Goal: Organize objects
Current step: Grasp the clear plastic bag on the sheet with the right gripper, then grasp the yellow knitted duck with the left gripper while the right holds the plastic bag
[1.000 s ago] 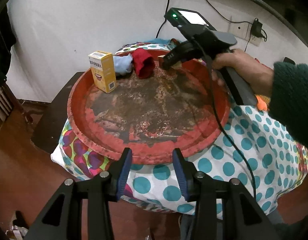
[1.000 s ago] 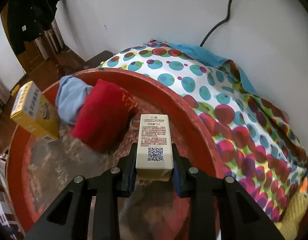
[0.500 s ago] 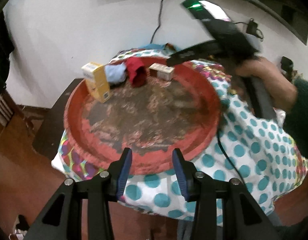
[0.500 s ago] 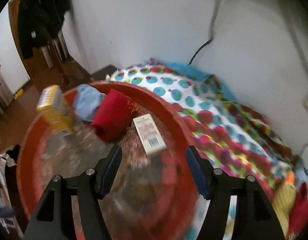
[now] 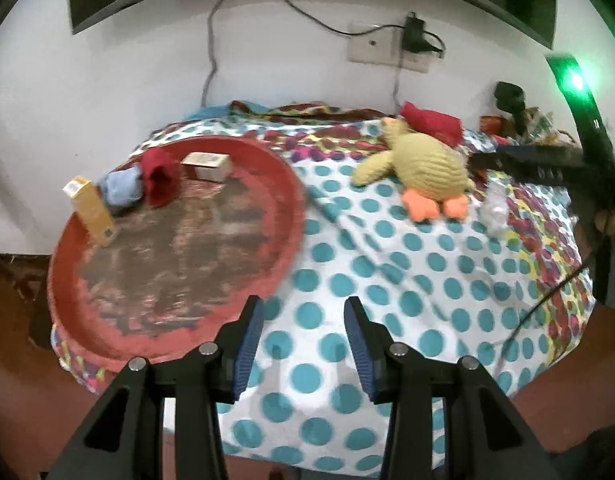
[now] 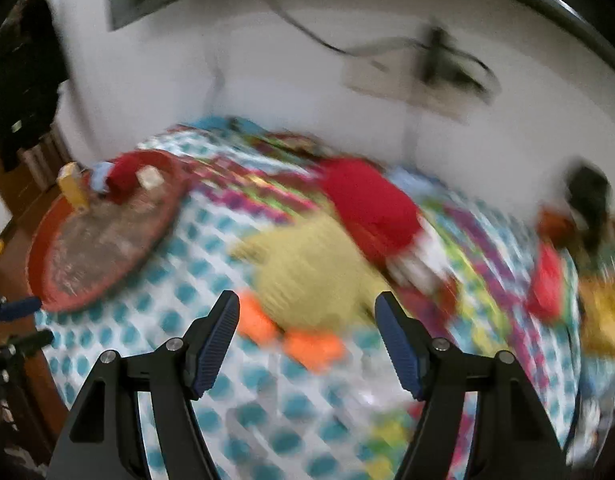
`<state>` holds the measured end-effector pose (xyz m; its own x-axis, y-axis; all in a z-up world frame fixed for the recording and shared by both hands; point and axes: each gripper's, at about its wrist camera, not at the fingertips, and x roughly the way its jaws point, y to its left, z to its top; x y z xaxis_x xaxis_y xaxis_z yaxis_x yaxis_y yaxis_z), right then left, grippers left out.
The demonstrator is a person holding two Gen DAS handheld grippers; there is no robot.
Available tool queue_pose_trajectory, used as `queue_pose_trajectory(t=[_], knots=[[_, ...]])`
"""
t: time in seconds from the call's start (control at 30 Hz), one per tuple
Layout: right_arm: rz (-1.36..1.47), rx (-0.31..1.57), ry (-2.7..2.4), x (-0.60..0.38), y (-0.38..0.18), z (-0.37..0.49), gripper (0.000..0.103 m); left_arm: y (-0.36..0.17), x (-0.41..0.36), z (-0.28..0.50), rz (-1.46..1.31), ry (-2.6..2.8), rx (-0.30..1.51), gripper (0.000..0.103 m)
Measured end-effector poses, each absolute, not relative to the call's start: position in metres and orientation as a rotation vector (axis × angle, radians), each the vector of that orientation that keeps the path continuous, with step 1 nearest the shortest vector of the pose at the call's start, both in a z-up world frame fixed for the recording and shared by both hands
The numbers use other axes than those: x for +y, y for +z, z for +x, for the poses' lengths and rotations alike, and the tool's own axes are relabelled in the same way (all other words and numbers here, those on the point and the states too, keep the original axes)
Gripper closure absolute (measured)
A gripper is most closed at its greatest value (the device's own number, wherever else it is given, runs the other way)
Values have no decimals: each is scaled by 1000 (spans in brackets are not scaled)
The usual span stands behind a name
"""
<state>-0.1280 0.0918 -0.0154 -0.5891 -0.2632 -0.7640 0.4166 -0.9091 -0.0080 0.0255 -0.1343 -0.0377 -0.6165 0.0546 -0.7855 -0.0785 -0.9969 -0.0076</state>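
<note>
— What do we record as changed since a second ago?

— The right hand-held gripper (image 6: pixel 307 340) then clamped the small white box (image 5: pixel 206 166); we now find that box lying on the red tray (image 5: pixel 285 216), near its far rim, just beside the red cloth (image 5: pixel 159 178). The gripper has left the tray and hangs over the knitted yellow duck (image 6: pixel 311 276) on the dotted bedspread (image 5: pixel 387 260). Its view is heavily blurred.

— Its state?

— Jaws wide and opening, nothing between the pads; the duck lies beyond them, untouched.

— The left hand-held gripper (image 5: pixel 303 344)?

— Partly open as before, empty, now over the bedspread just past the tray's near rim rather than facing the tray.

— Other tray contents?

— The yellow carton (image 5: pixel 92 212) stands upright, and the blue cloth (image 5: pixel 121 188) lies between it and the red cloth.
</note>
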Motion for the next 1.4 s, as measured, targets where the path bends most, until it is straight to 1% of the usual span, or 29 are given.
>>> queue_pose_trajectory(t=[0.1, 0.2, 0.33, 0.57, 0.7, 0.77, 0.83, 0.87, 0.93, 1.1, 1.2, 1.23, 1.27, 1.3, 1.4], knots=[[1221, 241, -2531, 131, -31, -120, 35, -37, -119, 21, -1323, 2746, 60, 60], [1275, 223, -2534, 149, -49, -118, 35, -37, -108, 12, -1334, 2718, 57, 60], [1289, 185, -2520, 149, -63, -117, 34, -35, -94, -3, -1337, 2680, 34, 61], [1293, 118, -2521, 147, -80, -131, 34, -33, -61, -35, -1339, 2645, 104, 60], [1304, 108, -2505, 147, -89, -139, 34, -35, -48, -53, -1349, 2615, 47, 60], [1311, 111, -2488, 147, -93, -142, 36, -35, -42, -61, -1349, 2617, 40, 60], [1307, 133, -2481, 147, -96, -143, 41, -34, -35, -69, -1341, 2622, 52, 60], [1303, 140, -2470, 147, -97, -143, 45, -34, -31, -73, -1339, 2622, 54, 60], [1284, 165, -2471, 149, -96, -141, 56, -32, -24, -80, -1337, 2599, 41, 60], [1230, 224, -2528, 163, -91, -141, 57, -27, -4, -97, -1309, 2557, 22, 60], [1222, 198, -2583, 180, -86, -146, 57, -24, 12, -112, -1302, 2502, 16, 59], [1222, 191, -2601, 186, -85, -149, 57, -24, 17, -116, -1299, 2486, 7, 58], [1228, 186, -2605, 190, -85, -153, 57, -24, 22, -121, -1300, 2468, -6, 52], [1236, 172, -2612, 194, -85, -156, 57, -26, 28, -130, -1321, 2457, -4, 51], [1256, 132, -2621, 203, -89, -166, 57, -30, 38, -146, -1346, 2481, 1, 50]])
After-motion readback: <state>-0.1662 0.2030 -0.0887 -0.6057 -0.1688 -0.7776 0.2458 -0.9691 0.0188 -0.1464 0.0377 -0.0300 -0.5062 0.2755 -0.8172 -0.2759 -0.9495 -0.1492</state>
